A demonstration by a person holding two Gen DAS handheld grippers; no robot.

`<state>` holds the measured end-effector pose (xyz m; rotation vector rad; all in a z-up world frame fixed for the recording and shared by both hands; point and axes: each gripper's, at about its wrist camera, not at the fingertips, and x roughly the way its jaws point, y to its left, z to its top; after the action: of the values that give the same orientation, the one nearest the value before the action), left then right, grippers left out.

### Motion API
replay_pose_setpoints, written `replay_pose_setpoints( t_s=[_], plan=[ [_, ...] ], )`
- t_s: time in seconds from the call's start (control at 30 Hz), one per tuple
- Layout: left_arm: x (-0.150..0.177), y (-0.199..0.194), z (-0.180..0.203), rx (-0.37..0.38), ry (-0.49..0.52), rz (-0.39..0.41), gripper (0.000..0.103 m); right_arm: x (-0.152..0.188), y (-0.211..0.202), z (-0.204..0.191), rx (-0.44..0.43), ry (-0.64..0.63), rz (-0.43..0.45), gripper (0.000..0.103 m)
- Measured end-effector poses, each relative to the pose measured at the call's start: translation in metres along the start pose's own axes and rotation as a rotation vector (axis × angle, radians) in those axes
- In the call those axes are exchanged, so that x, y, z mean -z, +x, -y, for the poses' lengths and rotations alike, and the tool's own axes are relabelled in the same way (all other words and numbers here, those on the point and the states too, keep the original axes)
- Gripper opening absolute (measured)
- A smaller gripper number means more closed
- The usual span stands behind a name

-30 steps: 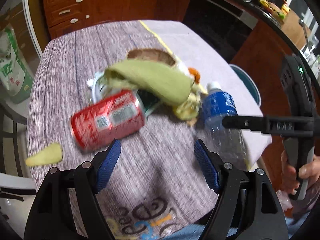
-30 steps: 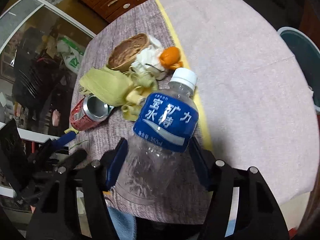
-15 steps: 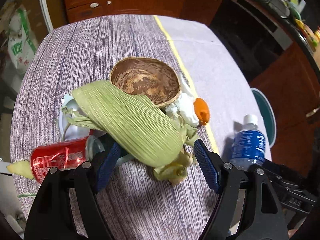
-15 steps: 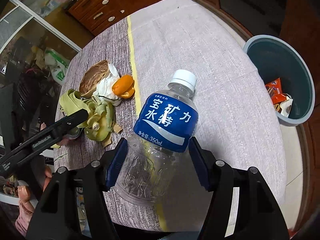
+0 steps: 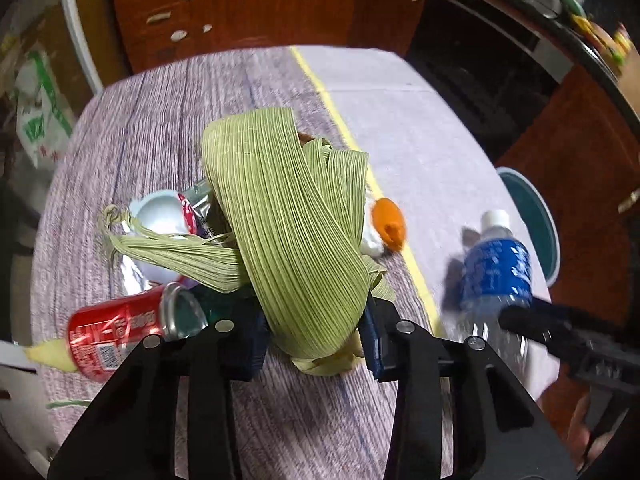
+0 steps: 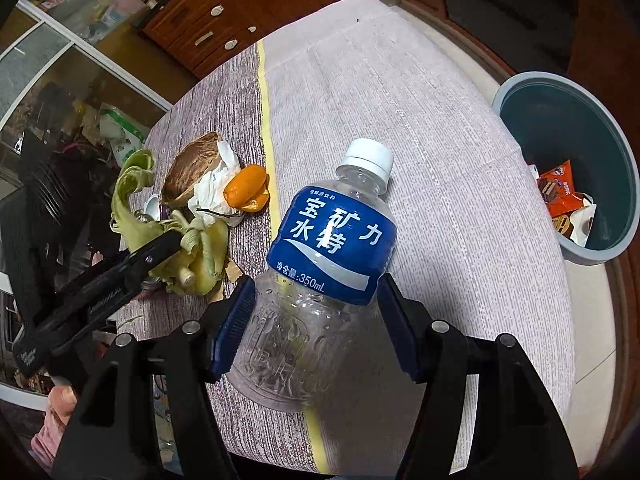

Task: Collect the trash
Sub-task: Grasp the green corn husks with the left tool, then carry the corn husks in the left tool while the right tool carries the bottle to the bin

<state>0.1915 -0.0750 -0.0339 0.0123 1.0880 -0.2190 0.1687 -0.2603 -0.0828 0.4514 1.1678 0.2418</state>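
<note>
The left gripper (image 5: pixel 312 344), open a moment before, had closed on the corn husk (image 5: pixel 288 240) above the table (image 6: pixel 420 120). The right gripper (image 6: pixel 316 316) still held the bottle (image 6: pixel 332 248). Both could go right, into the bin (image 6: pixel 560 92).
</note>
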Motion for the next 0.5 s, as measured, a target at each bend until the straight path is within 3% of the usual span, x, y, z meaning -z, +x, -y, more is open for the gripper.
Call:
replay_pose_setpoints(
  t_s=[0.23, 0.27, 0.3, 0.33, 0.43, 0.47, 0.5],
  plan=[
    [-0.002, -0.051, 0.007, 0.027, 0.085, 0.084, 0.039, 0.001, -0.025, 0.005, -0.019, 0.031, 0.051, 0.057],
    [-0.007, -0.053, 0.007, 0.032, 0.093, 0.094, 0.039, 0.000, -0.031, 0.005, -0.021, 0.032, 0.064, 0.045],
    [-0.008, -0.062, 0.008, 0.038, 0.106, 0.110, 0.039, -0.001, -0.037, 0.005, -0.021, 0.030, 0.076, 0.017],
    [-0.009, -0.068, 0.011, 0.042, 0.117, 0.124, 0.039, -0.002, -0.042, 0.007, -0.028, 0.031, 0.084, 0.002],
    [-0.012, -0.075, 0.022, 0.052, 0.145, 0.146, 0.039, -0.002, -0.050, 0.007, 0.019, 0.006, 0.088, 0.007],
    [-0.013, -0.074, 0.024, 0.056, 0.147, 0.143, 0.039, -0.001, -0.046, 0.006, 0.028, -0.010, 0.073, 0.012],
    [-0.012, -0.071, 0.026, 0.058, 0.150, 0.133, 0.039, 0.001, -0.040, 0.009, 0.020, -0.006, 0.055, 0.027]
  ],
)
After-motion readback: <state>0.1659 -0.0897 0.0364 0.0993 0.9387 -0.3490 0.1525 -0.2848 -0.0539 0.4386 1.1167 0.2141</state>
